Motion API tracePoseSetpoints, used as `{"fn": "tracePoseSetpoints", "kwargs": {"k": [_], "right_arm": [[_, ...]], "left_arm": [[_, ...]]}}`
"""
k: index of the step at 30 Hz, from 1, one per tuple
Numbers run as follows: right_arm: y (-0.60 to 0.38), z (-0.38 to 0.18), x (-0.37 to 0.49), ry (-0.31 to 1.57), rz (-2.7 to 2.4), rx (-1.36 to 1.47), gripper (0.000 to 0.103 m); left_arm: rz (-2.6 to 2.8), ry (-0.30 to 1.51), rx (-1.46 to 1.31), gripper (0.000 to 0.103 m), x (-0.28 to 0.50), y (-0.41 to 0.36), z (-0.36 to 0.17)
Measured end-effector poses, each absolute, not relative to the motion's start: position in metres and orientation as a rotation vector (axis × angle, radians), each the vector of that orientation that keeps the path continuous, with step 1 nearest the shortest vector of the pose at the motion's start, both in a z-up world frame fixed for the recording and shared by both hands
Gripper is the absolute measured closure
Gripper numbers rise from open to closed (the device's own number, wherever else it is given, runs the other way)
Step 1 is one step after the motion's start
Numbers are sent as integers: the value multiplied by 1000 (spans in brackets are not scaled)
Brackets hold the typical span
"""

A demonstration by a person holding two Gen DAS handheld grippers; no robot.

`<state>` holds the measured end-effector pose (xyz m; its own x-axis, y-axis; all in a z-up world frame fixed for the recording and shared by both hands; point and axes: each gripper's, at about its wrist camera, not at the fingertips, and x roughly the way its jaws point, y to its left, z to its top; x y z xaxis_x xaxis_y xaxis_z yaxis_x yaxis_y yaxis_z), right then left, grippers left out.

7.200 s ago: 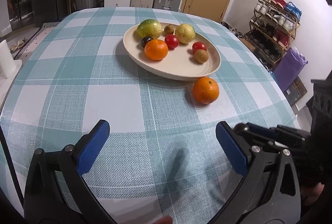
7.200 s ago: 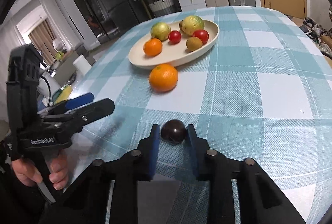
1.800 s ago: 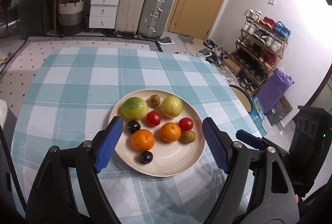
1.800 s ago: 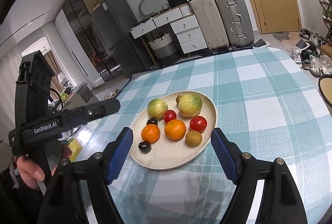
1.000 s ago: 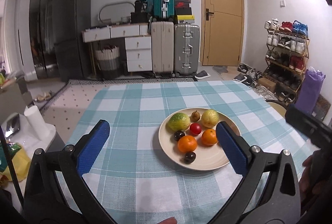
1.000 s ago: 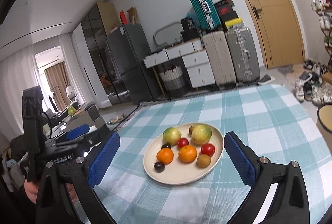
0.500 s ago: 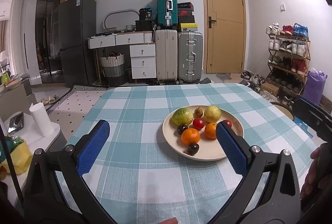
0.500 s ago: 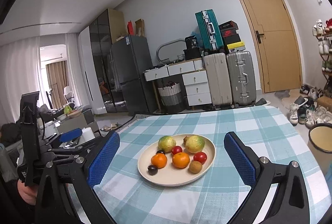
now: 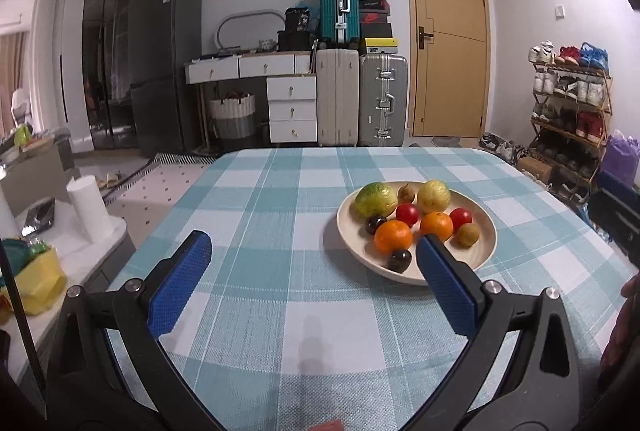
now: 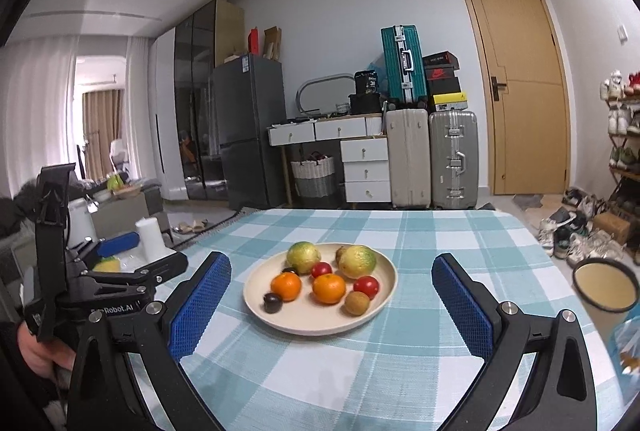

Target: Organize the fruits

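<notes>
A cream plate (image 9: 486, 231) (image 10: 382, 305) sits on the teal checked table. It holds two oranges (image 9: 393, 236) (image 10: 329, 288), two dark plums (image 9: 399, 259) (image 10: 272, 302), two red tomatoes (image 10: 366, 286), two yellow-green fruits (image 9: 376, 199) (image 10: 357, 261) and small brown fruits (image 9: 466, 234). My left gripper (image 9: 314, 279) is open and empty, held back above the near table, left of the plate. My right gripper (image 10: 330, 307) is open and empty, held back with the plate between its fingers in view. The left gripper also shows at the left of the right wrist view (image 10: 120, 255).
The table (image 9: 280, 199) has a rounded edge. Beyond it stand suitcases (image 9: 382, 99), white drawers (image 9: 290, 107), a fridge (image 9: 166, 71) and a door (image 9: 446, 43). A shoe rack (image 9: 568, 107) is on the right. A side table with a white roll (image 9: 88, 209) is on the left.
Earlier the right gripper held a dark plum and an orange lay beside the plate; both now lie on the plate. Both grippers have pulled back and levelled out, open and empty.
</notes>
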<state>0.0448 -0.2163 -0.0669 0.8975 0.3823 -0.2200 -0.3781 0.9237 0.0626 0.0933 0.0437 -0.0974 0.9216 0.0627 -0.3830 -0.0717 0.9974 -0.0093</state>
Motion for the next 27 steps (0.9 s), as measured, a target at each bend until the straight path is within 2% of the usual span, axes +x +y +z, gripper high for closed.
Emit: {"fn": "tracePoseSetpoints", "kwargs": {"k": [17, 27], "right_arm": [[-213, -81, 62, 338, 377, -22, 0], [-204, -80, 51, 293, 388, -81, 0]], "left_arm": [[34, 319, -28, 1, 84, 45, -96], [15, 308, -16, 1, 83, 45, -94]]}}
